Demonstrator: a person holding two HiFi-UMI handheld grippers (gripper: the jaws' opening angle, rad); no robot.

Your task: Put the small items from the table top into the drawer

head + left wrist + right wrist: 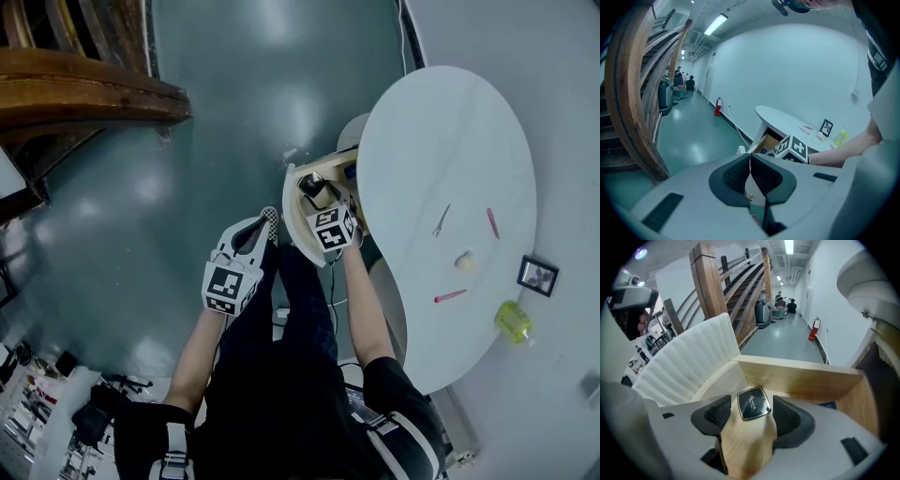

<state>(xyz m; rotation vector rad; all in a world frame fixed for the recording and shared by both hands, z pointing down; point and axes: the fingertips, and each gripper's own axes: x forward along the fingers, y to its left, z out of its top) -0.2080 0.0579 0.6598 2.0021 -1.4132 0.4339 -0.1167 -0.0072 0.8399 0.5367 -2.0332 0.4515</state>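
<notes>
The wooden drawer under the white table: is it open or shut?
Open. The wooden drawer juts out from under the white oval table, and the right gripper reaches inside it, over a black square case.

Wooden staircase (pixel 84 94), fire extinguisher (pixel 717 107), teal floor (pixel 234 122)

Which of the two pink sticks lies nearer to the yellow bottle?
The pink stick on the person's side of the cream lump; the other stick lies beyond it, farther from the yellow bottle.
</notes>
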